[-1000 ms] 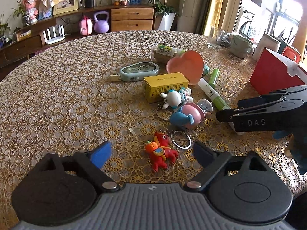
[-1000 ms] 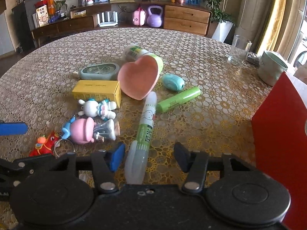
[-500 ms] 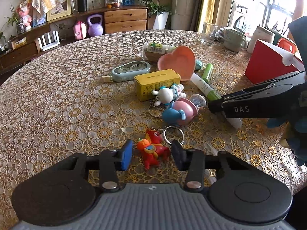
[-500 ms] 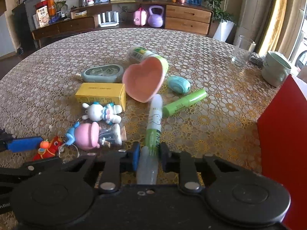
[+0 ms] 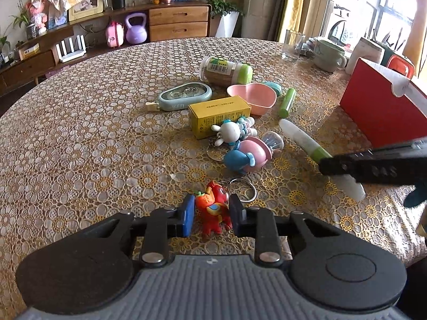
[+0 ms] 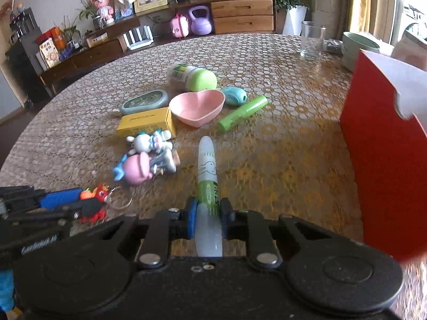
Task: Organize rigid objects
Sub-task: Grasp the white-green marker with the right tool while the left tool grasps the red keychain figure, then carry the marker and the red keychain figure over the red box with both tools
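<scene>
A second ago both my hand-held grippers stood wide; their jaws have just been closing. My right hand-held gripper (image 6: 208, 214) is now clamped on the white-and-green glue pen (image 6: 207, 184), which has come up off the tabletop (image 5: 80, 133) and juts forward over it, a rabbit drawing and small green print on its barrel that I cannot read. My left hand-held gripper (image 5: 212, 213) is pressed onto the red figure keychain (image 5: 214, 210), its ring lying on the tabletop beside the right pad. The pink heart dish (image 6: 197, 108), tilted on edge before, now sits flat. The yellow box (image 5: 220, 114) carries writing too small to make out. "DAS" shows blurred on my right gripper's side.
</scene>
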`<state>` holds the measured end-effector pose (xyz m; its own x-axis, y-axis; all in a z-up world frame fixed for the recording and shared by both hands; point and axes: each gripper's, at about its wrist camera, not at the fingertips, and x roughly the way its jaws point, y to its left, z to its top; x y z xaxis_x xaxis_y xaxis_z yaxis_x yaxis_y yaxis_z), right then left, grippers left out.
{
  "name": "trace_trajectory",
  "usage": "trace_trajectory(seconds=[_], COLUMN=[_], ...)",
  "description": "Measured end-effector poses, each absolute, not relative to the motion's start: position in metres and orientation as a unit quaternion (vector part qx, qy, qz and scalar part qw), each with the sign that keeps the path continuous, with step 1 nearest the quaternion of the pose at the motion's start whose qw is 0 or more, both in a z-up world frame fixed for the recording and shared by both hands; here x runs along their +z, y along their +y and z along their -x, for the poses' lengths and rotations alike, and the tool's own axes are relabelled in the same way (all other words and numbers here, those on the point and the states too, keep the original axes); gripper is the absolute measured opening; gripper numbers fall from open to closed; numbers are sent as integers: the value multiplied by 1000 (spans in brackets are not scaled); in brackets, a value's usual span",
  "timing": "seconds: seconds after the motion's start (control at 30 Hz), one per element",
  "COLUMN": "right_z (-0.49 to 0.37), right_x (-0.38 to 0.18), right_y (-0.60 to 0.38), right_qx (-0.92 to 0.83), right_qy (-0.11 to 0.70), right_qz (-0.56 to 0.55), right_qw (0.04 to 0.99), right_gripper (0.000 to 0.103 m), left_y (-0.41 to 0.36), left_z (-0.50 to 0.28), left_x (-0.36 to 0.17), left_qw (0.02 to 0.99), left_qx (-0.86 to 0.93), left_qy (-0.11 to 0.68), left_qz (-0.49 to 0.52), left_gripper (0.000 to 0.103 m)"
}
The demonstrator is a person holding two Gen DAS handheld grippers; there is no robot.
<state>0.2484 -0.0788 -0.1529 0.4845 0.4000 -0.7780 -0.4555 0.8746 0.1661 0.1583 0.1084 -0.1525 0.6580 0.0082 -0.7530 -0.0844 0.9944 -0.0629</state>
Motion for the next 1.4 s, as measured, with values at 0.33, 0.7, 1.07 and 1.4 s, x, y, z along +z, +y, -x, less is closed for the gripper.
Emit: trace_trajectory(seconds=[0.33, 0.7, 1.07, 1.4], right_z=[-221, -207, -205, -198], right_x=[-149, -151, -154, -144], right_y=[-103, -110, -110, -111], right_qx=[252, 251, 248, 251], right_qy=[448, 454, 457, 450], right_qz=[6, -9, -9, -19], right_qw=[858, 855, 854, 857], right_gripper=[17, 17, 17, 17], left_y=[104, 106, 104, 92], left_z=[-152, -152, -152, -153], left_x=[-154, -163, -166, -162], left_qw=[914, 907, 914, 916], left_qx=[23, 9, 8, 8], left_qy=[406, 420, 407, 401], left_qz=[20, 16, 0, -25], left_gripper=[26, 65, 59, 38])
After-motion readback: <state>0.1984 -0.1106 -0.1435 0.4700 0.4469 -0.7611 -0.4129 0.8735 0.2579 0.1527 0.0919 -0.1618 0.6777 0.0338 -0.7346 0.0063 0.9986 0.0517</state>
